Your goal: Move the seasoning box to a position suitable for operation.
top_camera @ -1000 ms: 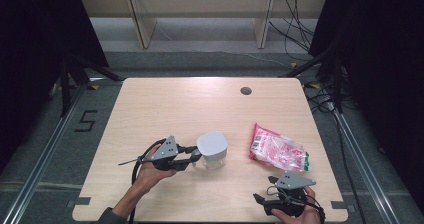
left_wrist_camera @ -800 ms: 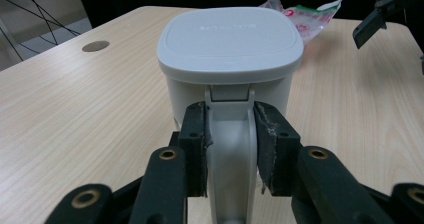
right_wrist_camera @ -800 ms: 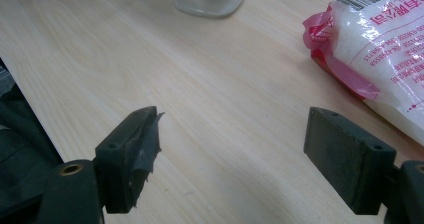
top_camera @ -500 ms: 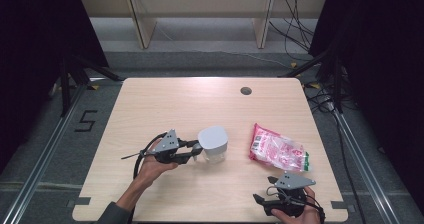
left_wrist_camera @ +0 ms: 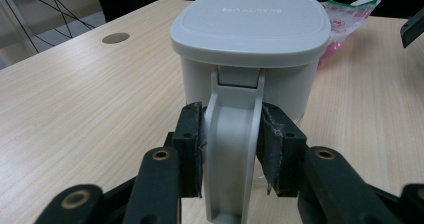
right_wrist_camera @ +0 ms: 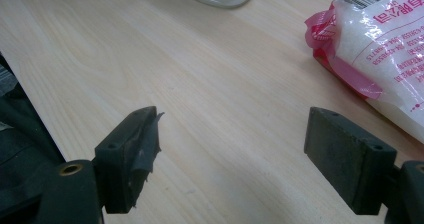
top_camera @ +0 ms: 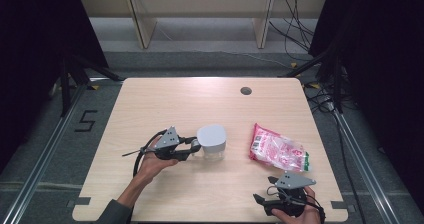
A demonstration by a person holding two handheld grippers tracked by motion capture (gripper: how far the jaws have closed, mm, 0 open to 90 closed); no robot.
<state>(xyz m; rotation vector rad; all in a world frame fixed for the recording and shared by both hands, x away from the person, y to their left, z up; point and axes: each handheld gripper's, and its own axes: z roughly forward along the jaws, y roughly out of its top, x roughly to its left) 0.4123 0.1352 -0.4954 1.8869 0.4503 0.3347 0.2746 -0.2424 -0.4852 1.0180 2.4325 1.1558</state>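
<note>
Grey plastic handle [left_wrist_camera: 232, 149] of the lidded container [top_camera: 212, 142] sits clamped between the left tongs [left_wrist_camera: 231, 151], its lower end cut off below them; the embossed lid lettering is unreadable. Right tongs [right_wrist_camera: 232, 159] gape empty over the table [top_camera: 190, 104], the pink bag [right_wrist_camera: 387, 49] just beyond their right pad, partly cropped.

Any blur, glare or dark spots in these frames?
High view: table evenly lit, surroundings nearly black. Left gripper view: container sharp, lid lettering too faint to read, no glare. Right gripper view: bag shows soft sheen on plastic; near jaws slightly soft.
</note>
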